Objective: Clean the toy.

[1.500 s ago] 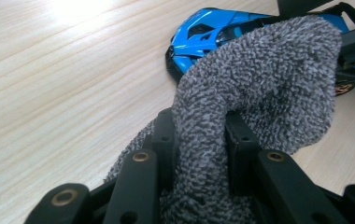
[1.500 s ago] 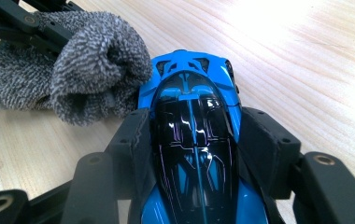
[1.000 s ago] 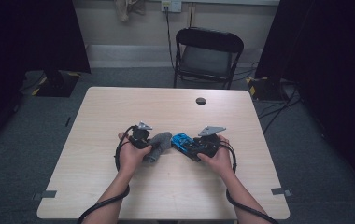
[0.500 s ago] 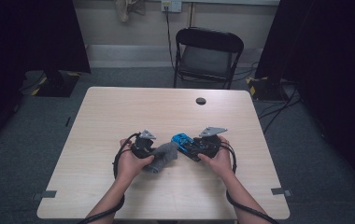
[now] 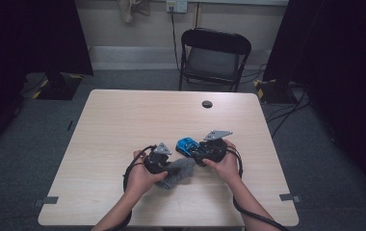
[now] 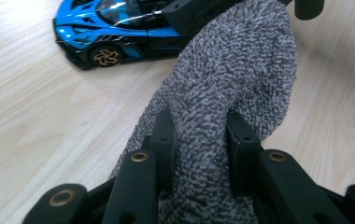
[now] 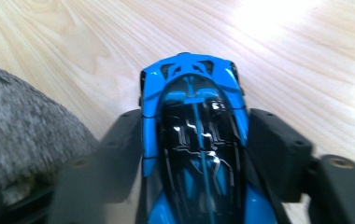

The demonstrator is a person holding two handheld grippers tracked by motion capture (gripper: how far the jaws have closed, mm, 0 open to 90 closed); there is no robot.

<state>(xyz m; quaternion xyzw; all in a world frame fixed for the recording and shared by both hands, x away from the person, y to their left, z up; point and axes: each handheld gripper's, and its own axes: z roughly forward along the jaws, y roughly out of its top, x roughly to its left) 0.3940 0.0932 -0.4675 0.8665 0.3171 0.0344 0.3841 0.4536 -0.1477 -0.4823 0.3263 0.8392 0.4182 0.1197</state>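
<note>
A blue and black toy car point(image 5: 187, 144) stands on its wheels on the wooden table point(image 5: 123, 115), just right of the middle. My right gripper point(image 5: 194, 149) straddles the car point(image 7: 192, 88) from behind. Its jaws have just been opening and now stand open close beside the car's flanks. My left gripper point(image 5: 171, 167) is shut on a fuzzy grey cloth point(image 5: 180, 171), which bulges up between the jaws point(image 6: 231, 70) and hangs toward the car point(image 6: 115, 28). The cloth's edge point(image 7: 21, 130) lies at the left of the right gripper view.
A small black round disc point(image 5: 207, 104) lies on the far part of the table. A black folding chair point(image 5: 213, 57) stands behind the table. Cables run over the floor at the right. Bare tabletop spreads to the left and far side.
My left hand has carried the grey cloth toward the table's near edge and slightly right, ending close beside the car. The right hand has stayed put over the car.
</note>
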